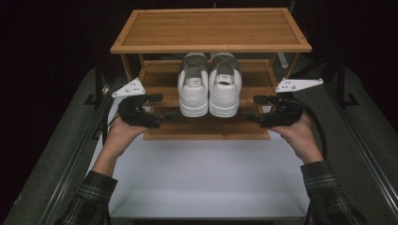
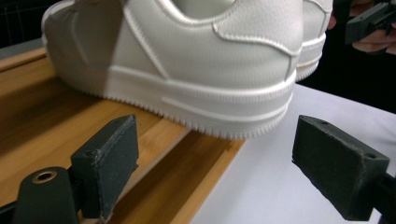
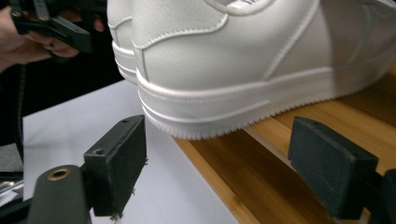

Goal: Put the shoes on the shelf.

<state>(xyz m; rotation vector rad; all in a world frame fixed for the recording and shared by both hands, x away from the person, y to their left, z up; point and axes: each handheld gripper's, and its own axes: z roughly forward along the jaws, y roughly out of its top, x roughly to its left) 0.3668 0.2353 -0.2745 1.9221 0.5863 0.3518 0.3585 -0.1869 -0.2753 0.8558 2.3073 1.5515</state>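
- High view: a pair of white sneakers stands side by side on the middle shelf of a wooden shoe rack [image 1: 211,47], heels toward the person and hanging a little past the shelf's front edge.
- The left sneaker [image 1: 193,86] and the right sneaker [image 1: 225,86] touch or nearly touch along their inner sides.
- The rack stands at the far end of a white bench [image 1: 202,178]; its top shelf is bare wood, and a lower shelf shows below the shoes.
- The left claw [image 1: 162,107] is held in the person's left hand [image 1: 123,133], just left of the left sneaker's heel, jaws pointing inward toward it.
- The right claw [image 1: 253,108] is held in the right hand [image 1: 296,133], just right of the right sneaker's heel, mirroring the other.
- Left gripper view: the left claw's jaws stand wide apart with nothing between them; the sneaker's heel and toothed sole edge lie just ahead, apart from the pads [image 2: 109,161].
- Right gripper view: the right claw is likewise released, its pads [image 3: 119,161] clear of the shoe, whose heel overhangs the shelf's edge above the bench.
- Both sleeves are plaid, coming in from the bottom of the high view.
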